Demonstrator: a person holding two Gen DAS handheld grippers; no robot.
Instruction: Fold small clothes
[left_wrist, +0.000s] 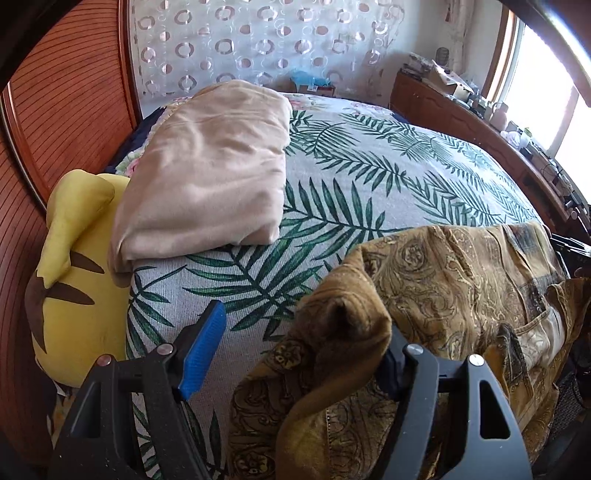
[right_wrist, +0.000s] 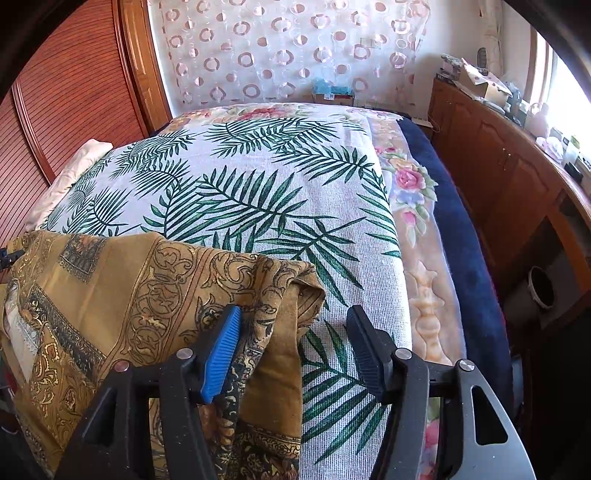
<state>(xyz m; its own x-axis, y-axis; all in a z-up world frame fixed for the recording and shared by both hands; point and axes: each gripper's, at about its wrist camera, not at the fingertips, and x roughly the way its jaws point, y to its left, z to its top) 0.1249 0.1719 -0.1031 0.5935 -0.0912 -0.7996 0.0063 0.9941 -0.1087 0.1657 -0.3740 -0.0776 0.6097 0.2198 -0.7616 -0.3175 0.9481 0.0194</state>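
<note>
Left wrist view: left gripper (left_wrist: 299, 354) gaped wide, gold garment (left_wrist: 443, 295) draped over one finger.
Right wrist view: right gripper (right_wrist: 295, 347) stood wide open, garment edge between its fingers.

The left gripper (left_wrist: 295, 354) stands wide open over the palm-leaf bedspread (left_wrist: 369, 177); a fold of the brown patterned garment (left_wrist: 443, 280) drapes over its right finger. A beige folded blanket (left_wrist: 207, 166) lies beside a yellow plush toy (left_wrist: 74, 266).

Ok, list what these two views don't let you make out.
- Left wrist view: the left gripper's right pad, covered by the brown patterned cloth.
- Right wrist view: the same cloth's lower part, cut off by the frame edge and the right gripper.
- Both views: what garment it is; only bunched fabric shows.
- Items on the wooden cabinet: too small.
</note>
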